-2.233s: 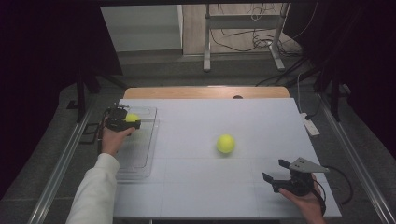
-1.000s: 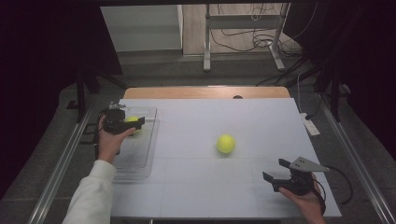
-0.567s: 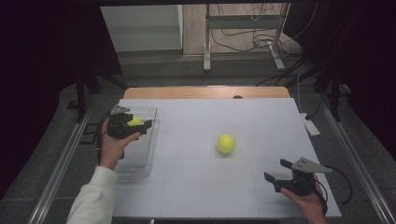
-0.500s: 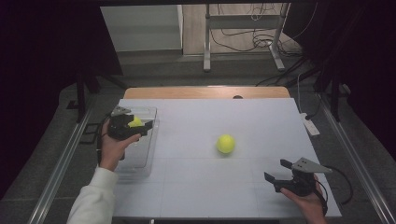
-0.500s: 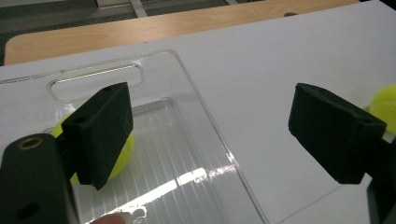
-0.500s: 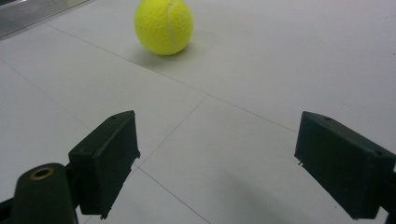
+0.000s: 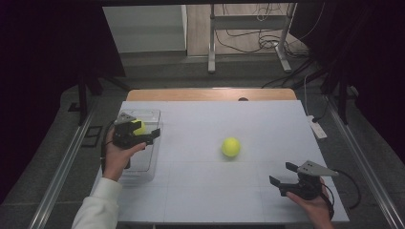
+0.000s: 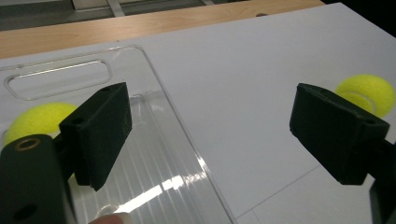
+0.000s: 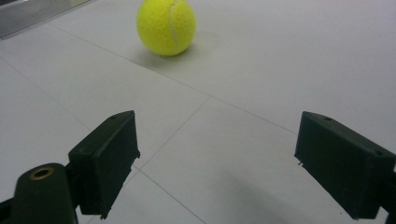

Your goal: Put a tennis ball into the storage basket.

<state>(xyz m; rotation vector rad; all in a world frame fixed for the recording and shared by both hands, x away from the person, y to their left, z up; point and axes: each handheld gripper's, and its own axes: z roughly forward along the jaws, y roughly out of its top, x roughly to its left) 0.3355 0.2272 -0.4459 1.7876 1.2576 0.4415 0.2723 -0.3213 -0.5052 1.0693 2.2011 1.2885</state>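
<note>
Two grippers, two tennis balls, one clear plastic bin. Lower right of the high view: right gripper (image 7: 287, 174), jaws apart, nothing between. Centre: loose tennis ball (image 7: 230, 147) on the white table (image 7: 200, 191), path unobstructed. Left: left gripper (image 7: 145, 137) over the bin (image 7: 143, 167), jaws just widened, empty. Left gripper view shows the binned ball (image 8: 35, 120) resting inside.

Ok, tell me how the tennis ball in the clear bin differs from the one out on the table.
The ball in the clear bin lies inside the clear bin at the table's left edge; the ball on the table sits bare near the middle. The bin ball is partly hidden behind the left gripper, whose open jaws hold nothing; the table ball is in full view, ahead of the open right gripper. Both are yellow-green tennis balls.
</note>
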